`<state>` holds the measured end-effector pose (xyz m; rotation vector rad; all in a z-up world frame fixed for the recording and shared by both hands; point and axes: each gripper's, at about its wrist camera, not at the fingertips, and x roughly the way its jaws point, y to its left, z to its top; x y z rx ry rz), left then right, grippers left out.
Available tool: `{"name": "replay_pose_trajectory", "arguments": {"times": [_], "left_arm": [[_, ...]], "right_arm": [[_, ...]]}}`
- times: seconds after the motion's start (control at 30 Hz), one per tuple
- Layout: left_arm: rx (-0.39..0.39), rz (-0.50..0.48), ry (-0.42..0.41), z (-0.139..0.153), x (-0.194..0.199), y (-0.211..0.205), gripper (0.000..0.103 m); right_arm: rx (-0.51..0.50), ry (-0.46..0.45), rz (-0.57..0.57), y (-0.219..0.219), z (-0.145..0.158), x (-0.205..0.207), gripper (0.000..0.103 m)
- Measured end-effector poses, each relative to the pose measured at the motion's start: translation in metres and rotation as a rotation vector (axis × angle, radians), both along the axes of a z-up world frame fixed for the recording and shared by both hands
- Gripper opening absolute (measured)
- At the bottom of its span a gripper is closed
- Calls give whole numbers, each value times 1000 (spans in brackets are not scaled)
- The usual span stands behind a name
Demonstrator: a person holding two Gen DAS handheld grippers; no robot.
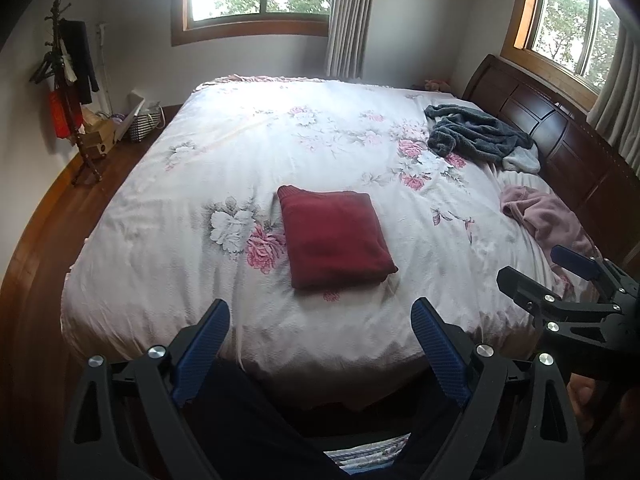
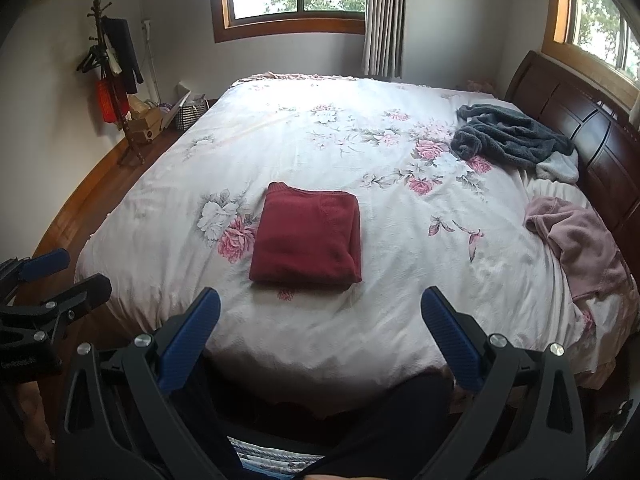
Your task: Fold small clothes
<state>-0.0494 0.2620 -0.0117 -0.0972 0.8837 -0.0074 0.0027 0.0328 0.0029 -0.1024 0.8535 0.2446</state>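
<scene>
While folded, one red garment lies.

sweater dark red | quilt white, pink floral | claw pads blue

Two wrist views from the foot of the bed, side by side, facing across it, sharing nearly everything.

Folded garment mid-bed; two crumpled garments by headboard.
</scene>
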Motion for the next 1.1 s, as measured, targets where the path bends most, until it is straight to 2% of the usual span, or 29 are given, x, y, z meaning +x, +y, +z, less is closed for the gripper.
{"name": "replay_pose_trajectory", "arguments": {"times": [1.1], "left_arm": [[6,1,13,-12,-4,-2,92]], "right_arm": [[-5,5,-12,5,-8,-3,100]]}}
